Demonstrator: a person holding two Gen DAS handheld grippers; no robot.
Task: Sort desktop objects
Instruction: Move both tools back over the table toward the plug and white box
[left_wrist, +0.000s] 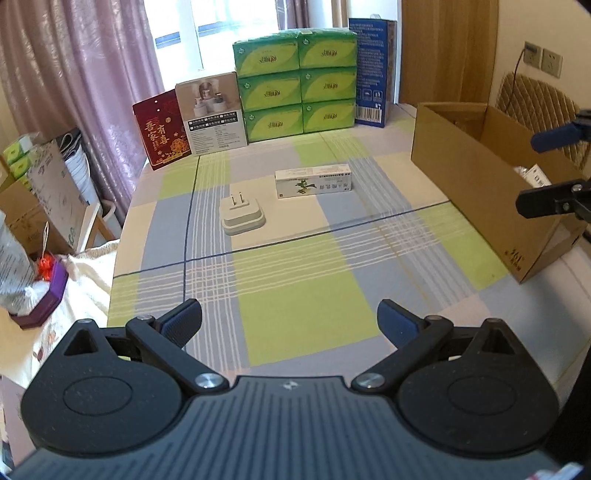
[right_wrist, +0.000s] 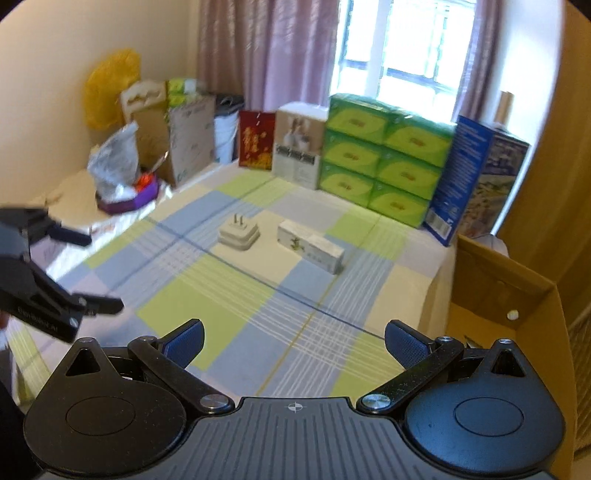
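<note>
Both grippers, left gripper (left_wrist: 290, 321) and right gripper (right_wrist: 293, 341), gape wide, empty; white plastic plug adapter (left_wrist: 242, 218) looks light, rigid, slick, so pinch its flat sides.

Daylight is coming through the window (right_wrist: 402, 48); mauve curtains (left_wrist: 74, 92) are hanging beside it. Cream wall (right_wrist: 48, 74) is showing left; wooden panel (left_wrist: 447, 48) is standing right.

Checked tablecloth (left_wrist: 295, 325) in green, blue and cream covers the work surface. Along its far edge, upright and side by side: red gift box (left_wrist: 162, 129) with gold characters, white product carton (left_wrist: 212, 110), green tissue packs (left_wrist: 297, 79) stacked three high in two columns, tall blue box (left_wrist: 371, 70). Mauve curtains (left_wrist: 74, 74) flank a bright window (right_wrist: 413, 48). Left of the table: cardboard cartons, purple tray (right_wrist: 129, 201), crumpled silver bag (right_wrist: 114, 162), yellow bag (right_wrist: 109, 86). Wall socket (left_wrist: 541, 57) at right.
</note>
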